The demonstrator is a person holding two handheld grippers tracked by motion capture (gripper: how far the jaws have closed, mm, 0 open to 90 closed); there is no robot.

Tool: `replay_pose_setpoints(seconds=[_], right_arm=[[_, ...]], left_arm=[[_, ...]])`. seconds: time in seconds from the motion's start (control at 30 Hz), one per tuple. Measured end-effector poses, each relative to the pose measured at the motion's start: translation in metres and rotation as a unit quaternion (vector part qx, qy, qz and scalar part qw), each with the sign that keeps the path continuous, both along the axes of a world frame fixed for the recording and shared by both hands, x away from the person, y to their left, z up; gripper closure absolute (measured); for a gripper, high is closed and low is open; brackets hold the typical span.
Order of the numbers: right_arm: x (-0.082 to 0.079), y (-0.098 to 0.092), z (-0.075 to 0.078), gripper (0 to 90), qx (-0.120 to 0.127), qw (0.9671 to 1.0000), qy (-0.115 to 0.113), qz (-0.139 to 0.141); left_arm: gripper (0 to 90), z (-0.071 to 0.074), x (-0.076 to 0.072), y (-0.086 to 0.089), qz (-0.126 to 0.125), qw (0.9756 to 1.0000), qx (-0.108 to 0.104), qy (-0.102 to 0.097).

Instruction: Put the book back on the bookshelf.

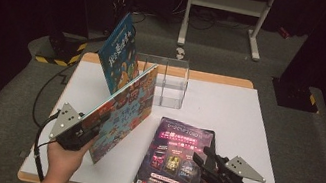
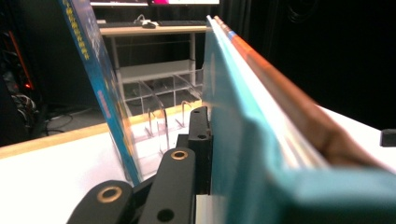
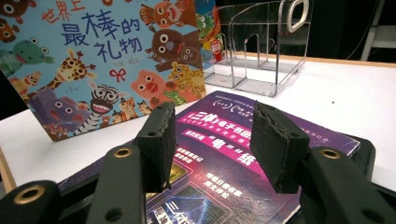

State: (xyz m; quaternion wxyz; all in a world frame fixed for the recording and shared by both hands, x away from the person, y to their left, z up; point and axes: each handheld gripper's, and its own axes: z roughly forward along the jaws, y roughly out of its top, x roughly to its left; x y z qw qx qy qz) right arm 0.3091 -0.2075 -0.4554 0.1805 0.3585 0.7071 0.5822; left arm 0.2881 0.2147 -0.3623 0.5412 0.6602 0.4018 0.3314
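Note:
My left gripper (image 1: 93,127) is shut on the lower corner of a colourful picture book (image 1: 124,110), which stands tilted on its edge on the white table. One black finger (image 2: 201,135) lies flat against the book's teal back cover (image 2: 243,154). Its front, with cartoon animals (image 3: 102,60), faces my right gripper. A second blue book (image 1: 119,53) leans at the clear acrylic rack (image 1: 173,80). A purple book (image 1: 174,159) lies flat at the front. My right gripper (image 1: 204,158) hovers open just above it, with the purple cover (image 3: 219,186) visible between its pads.
A black slab (image 1: 214,136) pokes out from under the purple book's far edge. The white table (image 1: 254,138) has bare room at the right. Cables trail off the table's left side. A white metal stand (image 1: 226,11) is on the floor behind.

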Motion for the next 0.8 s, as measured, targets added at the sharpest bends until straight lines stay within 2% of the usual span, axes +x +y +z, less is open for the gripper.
replay_pose_setpoints(seconds=[0.1, 0.27, 0.57, 0.8], right_arm=[[0.0, 0.0, 0.0, 50.1, 0.003, 1.0, 0.0, 0.001], [-0.001, -0.002, 0.001, 50.1, 0.005, 1.0, -0.001, 0.001], [-0.001, -0.004, 0.001, 50.3, 0.009, 1.0, 0.0, 0.0], [-0.001, -0.003, 0.002, 50.4, 0.012, 0.9999, -0.001, 0.001]], left_arm=[[80.8, 0.008, 0.006, -0.002, -0.004, 1.0, 0.003, 0.0], [81.0, 0.022, 0.013, 0.005, -0.003, 0.9999, -0.013, 0.001], [80.9, 0.032, 0.01, 0.025, 0.043, 0.9986, -0.024, -0.016], [80.8, 0.034, 0.019, 0.025, 0.076, 0.9965, -0.024, -0.027]])
